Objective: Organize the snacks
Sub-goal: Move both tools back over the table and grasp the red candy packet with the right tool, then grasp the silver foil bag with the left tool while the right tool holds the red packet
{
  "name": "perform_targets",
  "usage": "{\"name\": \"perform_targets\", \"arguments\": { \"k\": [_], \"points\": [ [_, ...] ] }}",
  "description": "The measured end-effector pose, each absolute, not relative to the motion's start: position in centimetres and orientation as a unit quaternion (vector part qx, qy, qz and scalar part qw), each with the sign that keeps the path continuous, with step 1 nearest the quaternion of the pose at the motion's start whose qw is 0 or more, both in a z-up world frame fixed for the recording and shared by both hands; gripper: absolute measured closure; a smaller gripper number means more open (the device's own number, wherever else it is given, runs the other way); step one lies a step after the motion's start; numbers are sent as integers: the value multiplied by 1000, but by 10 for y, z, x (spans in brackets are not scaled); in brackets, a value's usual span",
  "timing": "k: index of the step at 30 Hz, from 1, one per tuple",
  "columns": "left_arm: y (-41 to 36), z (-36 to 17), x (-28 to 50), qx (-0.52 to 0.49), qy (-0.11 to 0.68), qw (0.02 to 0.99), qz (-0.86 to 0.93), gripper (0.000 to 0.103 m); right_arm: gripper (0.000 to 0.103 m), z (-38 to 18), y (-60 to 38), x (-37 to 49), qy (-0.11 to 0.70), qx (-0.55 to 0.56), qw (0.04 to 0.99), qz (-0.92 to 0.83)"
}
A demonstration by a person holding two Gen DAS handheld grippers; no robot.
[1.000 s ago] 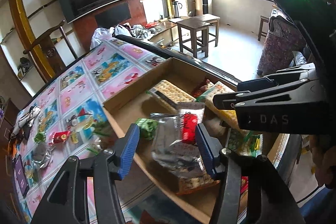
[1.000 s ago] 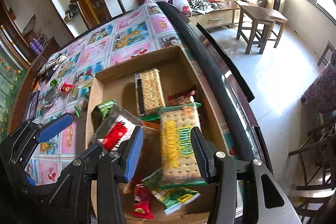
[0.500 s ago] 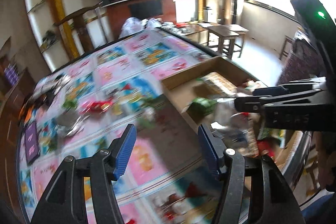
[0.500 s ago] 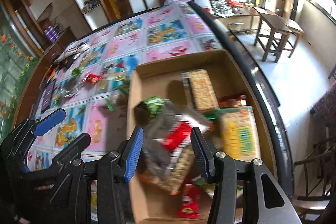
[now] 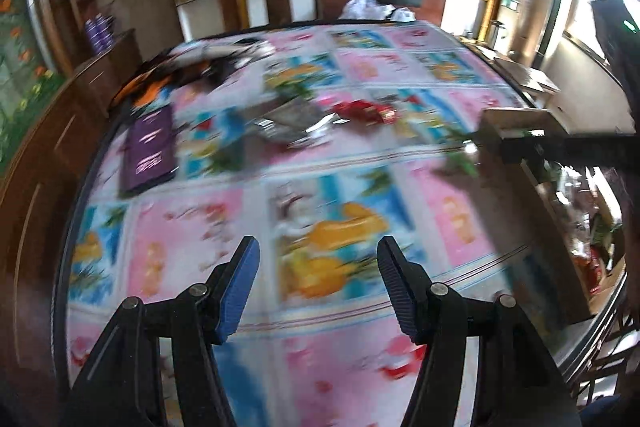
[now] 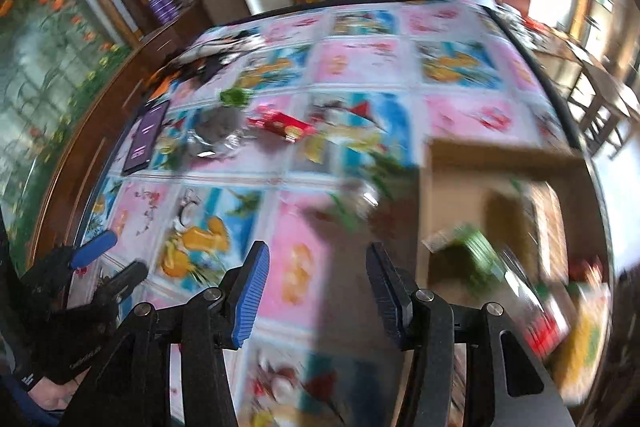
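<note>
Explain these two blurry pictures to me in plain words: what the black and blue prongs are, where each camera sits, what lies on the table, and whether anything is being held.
No robot here: a person carries a two-finger gripper in each hand, with a wide-angle camera on each looking forward along its fingers. One picture is from the left gripper, the other from the right gripper. The prongs are the fingers with blue pads. Both grippers are open and hold nothing.

Below is a table under a pink and blue cartoon-patterned cloth. On it lie a red snack packet, a silvery wrapper, a small green packet and a purple booklet. At the right stands a cardboard box with snack packs inside, too blurred to name. The right-hand picture also shows the left gripper at its lower left.
</note>
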State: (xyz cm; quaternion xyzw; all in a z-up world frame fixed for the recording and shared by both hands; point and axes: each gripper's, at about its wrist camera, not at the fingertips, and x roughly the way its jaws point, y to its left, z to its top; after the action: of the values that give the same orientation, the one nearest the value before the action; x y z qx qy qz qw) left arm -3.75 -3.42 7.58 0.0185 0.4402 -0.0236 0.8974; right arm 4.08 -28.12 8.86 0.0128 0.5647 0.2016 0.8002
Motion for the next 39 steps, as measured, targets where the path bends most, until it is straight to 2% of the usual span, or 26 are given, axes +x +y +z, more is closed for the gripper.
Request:
{"name": "perform_targets", "arguments": {
  "k": [11,22,23,26,28,35,39],
  "points": [
    [38,62,-55,0,464,886,19,42,48,33,-199,152,578,-45,774,255],
    [58,70,-32,-10,464,886,1,35,49,-5,-172,188,594,-78,749,283],
    [57,71,-28,-10,463,886,-4,35,51,-4,-170,186,589,-85,751,285],
    [53,78,-4,-16,459,888,-29,31,72,-3,-165,179,585,-105,752,286],
    [50,81,12,-24,458,888,-40,28,80,-2,-166,171,586,-110,752,281],
    [20,75,88,8,459,884,-87,23,83,5,-198,125,616,-53,748,240],
    [-7,55,132,79,475,869,-113,22,83,10,-220,90,631,-15,743,221]
  ]
}}
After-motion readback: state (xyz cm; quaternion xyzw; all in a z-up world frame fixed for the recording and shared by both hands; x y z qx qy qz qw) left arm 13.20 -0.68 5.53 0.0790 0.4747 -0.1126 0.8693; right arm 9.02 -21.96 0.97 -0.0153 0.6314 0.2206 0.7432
